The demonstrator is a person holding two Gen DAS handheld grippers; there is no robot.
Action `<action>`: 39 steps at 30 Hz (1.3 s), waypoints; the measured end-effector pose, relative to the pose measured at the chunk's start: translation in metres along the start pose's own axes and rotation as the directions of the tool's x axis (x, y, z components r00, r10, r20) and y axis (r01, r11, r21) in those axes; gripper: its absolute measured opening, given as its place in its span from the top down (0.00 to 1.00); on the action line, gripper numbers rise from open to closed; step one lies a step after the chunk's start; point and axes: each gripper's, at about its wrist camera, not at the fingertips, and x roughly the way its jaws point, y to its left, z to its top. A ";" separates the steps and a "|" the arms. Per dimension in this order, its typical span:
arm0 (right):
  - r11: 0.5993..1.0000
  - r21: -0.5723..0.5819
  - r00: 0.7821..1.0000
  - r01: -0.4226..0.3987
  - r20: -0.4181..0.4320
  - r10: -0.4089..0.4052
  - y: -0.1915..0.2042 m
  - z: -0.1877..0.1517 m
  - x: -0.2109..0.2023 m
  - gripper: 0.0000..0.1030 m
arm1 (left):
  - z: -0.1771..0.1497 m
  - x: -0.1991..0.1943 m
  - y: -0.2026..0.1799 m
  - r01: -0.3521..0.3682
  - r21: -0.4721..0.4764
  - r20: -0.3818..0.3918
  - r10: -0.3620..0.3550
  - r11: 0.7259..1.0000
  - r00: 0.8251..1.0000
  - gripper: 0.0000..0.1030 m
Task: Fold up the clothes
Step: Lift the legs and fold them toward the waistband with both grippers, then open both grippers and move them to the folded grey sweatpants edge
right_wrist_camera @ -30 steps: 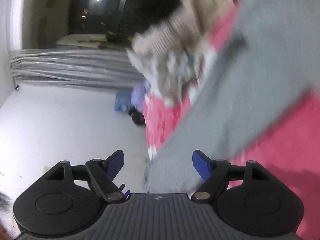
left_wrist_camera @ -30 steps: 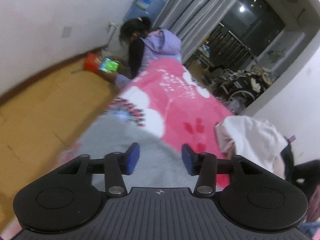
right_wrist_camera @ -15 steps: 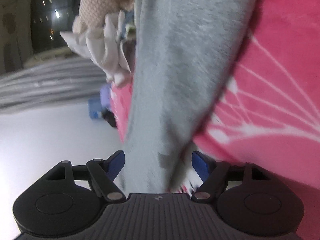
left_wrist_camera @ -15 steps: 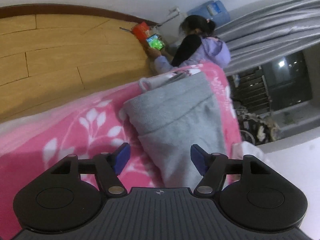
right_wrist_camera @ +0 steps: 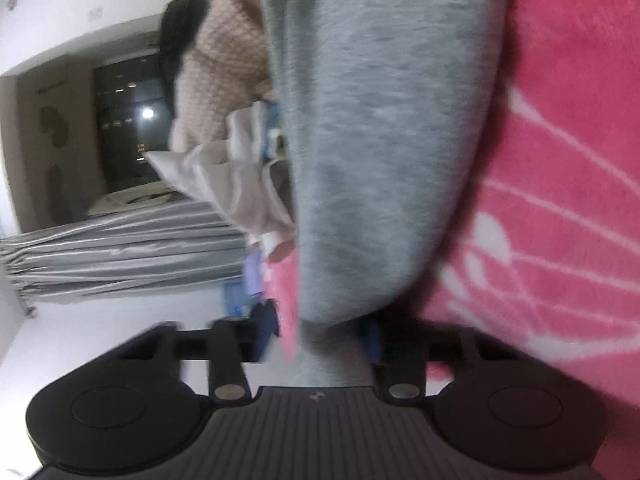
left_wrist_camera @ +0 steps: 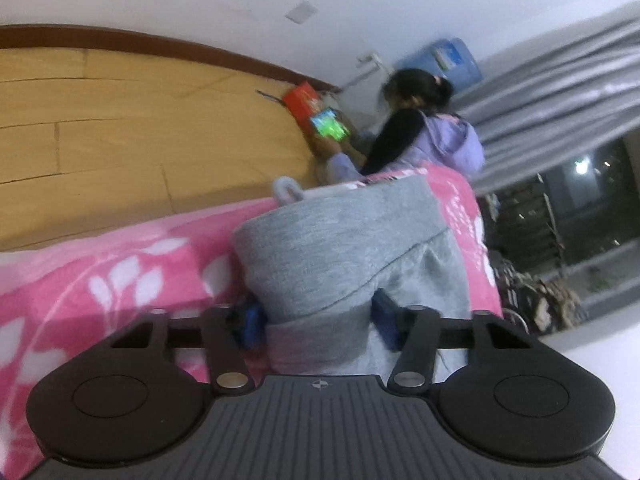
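A grey fleece garment (left_wrist_camera: 344, 236) lies on a pink blanket with white leaves (left_wrist_camera: 120, 280), its banded hem toward me. My left gripper (left_wrist_camera: 318, 326) is low at its near edge, jaws closing, and a thick fold of grey cloth fills the gap against both blue pads. In the right wrist view the same grey garment (right_wrist_camera: 380, 140) runs away from my right gripper (right_wrist_camera: 320, 332). Its jaws are closing too, pinching a narrow end of the grey cloth, with a strip of pink blanket (right_wrist_camera: 560, 200) edge beside it.
A person in a lilac hooded top (left_wrist_camera: 432, 136) sits on the wooden floor (left_wrist_camera: 120, 128) past the bed's far end, holding a lit screen. A heap of beige and white clothes (right_wrist_camera: 216, 64) lies beside the grey garment. Grey curtains (left_wrist_camera: 560, 92) hang behind.
Both grippers have sunk to the grey garment and rolled. Their jaws, wide apart earlier, have narrowed onto the cloth, which now sits between the pads.
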 end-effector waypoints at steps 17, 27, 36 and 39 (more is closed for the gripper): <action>0.967 -0.213 0.987 0.138 -0.047 -0.151 0.037 -0.030 -0.053 0.89 | 0.032 -0.105 0.033 -0.086 0.030 -0.048 0.087 0.996 0.995 0.74; 0.908 -0.321 0.923 0.267 -0.185 -0.337 0.008 -0.045 -0.074 0.78 | 0.026 -0.150 0.115 -0.130 0.111 -0.156 0.146 0.985 0.977 0.61; 0.693 -0.660 0.820 0.291 -0.201 -0.535 0.069 -0.053 -0.123 0.37 | 0.059 -0.198 0.069 -0.144 0.540 -0.131 0.252 0.829 0.959 0.43; 0.614 -0.757 0.831 0.222 -0.183 -0.526 0.096 -0.063 -0.137 0.38 | 0.066 -0.213 0.045 -0.146 0.659 -0.033 0.222 0.738 0.975 0.43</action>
